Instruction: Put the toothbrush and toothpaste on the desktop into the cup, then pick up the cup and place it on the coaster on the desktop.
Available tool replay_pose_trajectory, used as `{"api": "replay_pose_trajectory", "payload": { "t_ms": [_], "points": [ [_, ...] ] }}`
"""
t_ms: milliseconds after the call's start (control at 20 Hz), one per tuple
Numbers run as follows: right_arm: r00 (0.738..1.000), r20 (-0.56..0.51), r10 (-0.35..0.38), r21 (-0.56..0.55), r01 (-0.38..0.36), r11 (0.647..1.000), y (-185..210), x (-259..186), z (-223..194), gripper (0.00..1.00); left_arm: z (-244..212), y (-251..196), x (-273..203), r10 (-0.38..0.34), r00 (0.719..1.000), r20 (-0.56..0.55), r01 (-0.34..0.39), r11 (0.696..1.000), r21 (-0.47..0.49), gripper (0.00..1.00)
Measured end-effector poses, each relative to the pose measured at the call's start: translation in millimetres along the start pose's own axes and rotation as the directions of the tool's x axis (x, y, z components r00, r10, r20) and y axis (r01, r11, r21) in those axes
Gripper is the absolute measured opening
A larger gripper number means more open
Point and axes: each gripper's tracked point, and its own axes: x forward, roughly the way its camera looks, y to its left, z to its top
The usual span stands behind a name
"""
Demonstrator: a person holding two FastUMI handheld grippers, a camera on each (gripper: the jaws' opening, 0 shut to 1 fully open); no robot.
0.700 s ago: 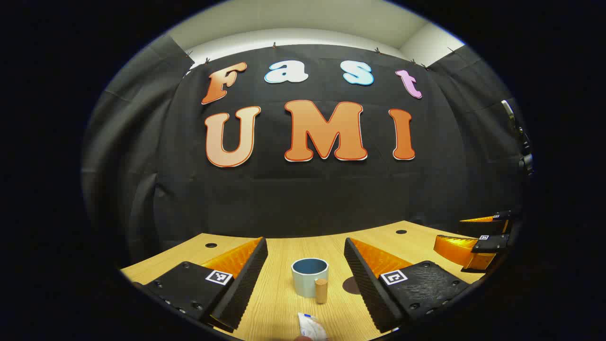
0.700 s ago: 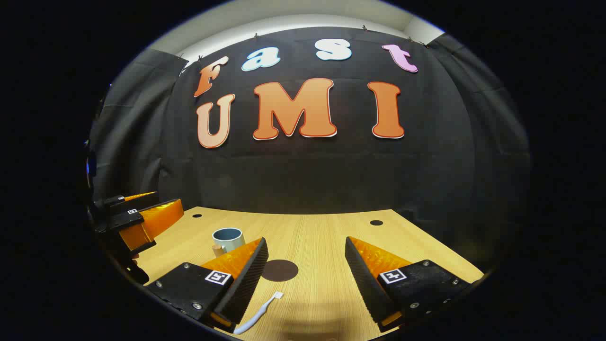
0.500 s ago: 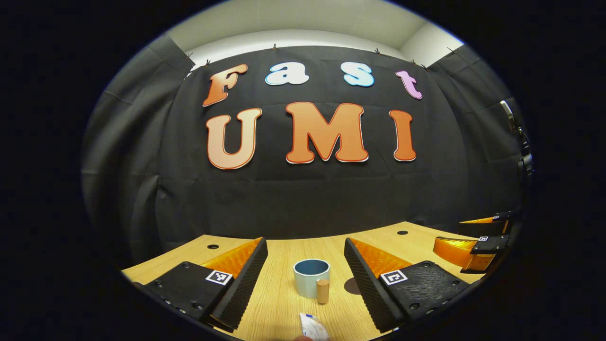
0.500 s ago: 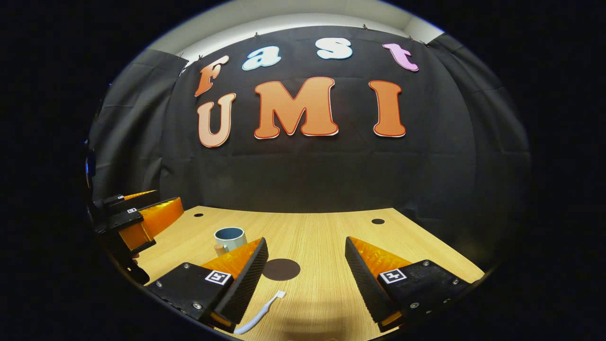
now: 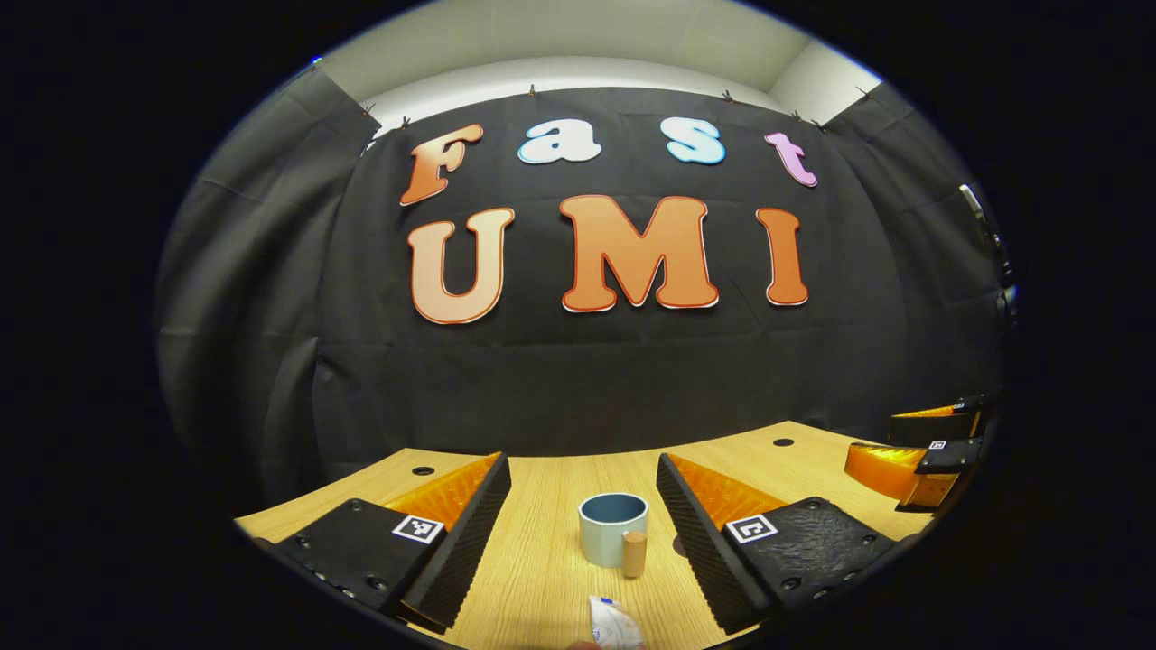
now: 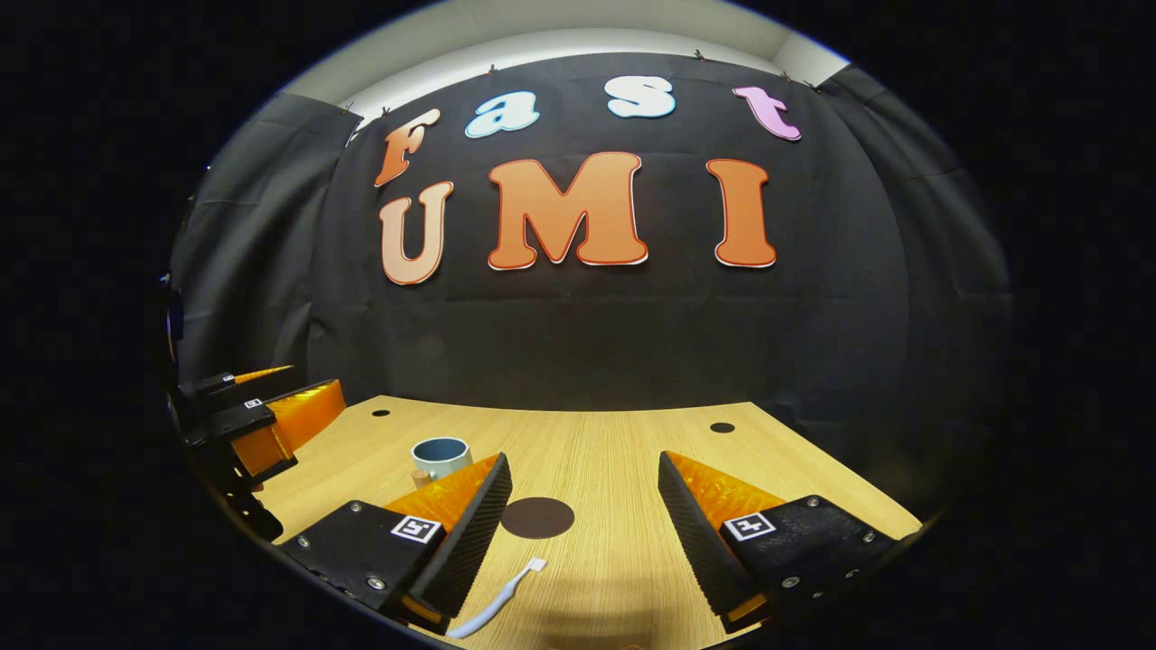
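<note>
Now the left hand-held gripper [image 5: 582, 506] hovers with fingers apart before the cup [image 5: 613, 529], toothpaste [image 5: 614, 625] at the worktop's [image 6: 614, 451] near edge. Rightward, the right hand-held gripper [image 6: 585, 506], also spread, faces the coaster [image 6: 537, 517] and toothbrush [image 6: 498, 600].

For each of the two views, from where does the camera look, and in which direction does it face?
Left gripper view: rides on the left claw, low over the desktop, facing the booth wall; its own open fingers frame the cup, with the toothpaste just below and the right claw far right.
Right gripper view: rides on the right claw, same facing; its open fingers frame the coaster and toothbrush, with the left claw far left.
Shared: cup, desktop, wall.
</note>
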Motion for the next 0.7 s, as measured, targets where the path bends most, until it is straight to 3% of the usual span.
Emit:
{"api": "replay_pose_trajectory", "payload": {
  "t_ms": [250, 700],
  "points": [
    [1.0, -0.011, 0.008, -0.009, -0.008, 1.0, 3, 0, -4, 0.98, 0, -2, -2, -0.004, 1.0, 0.004, 0.004, 1.0, 0.004, 0.97],
    [0.981, -0.19, 0.046, -0.023, -0.052, 0.998, 18, 4, -58, 0.98, -63, -7, -8, -0.02, 0.98, -0.196, 0.017, 1.0, -0.013, 0.98]
  ]
}}
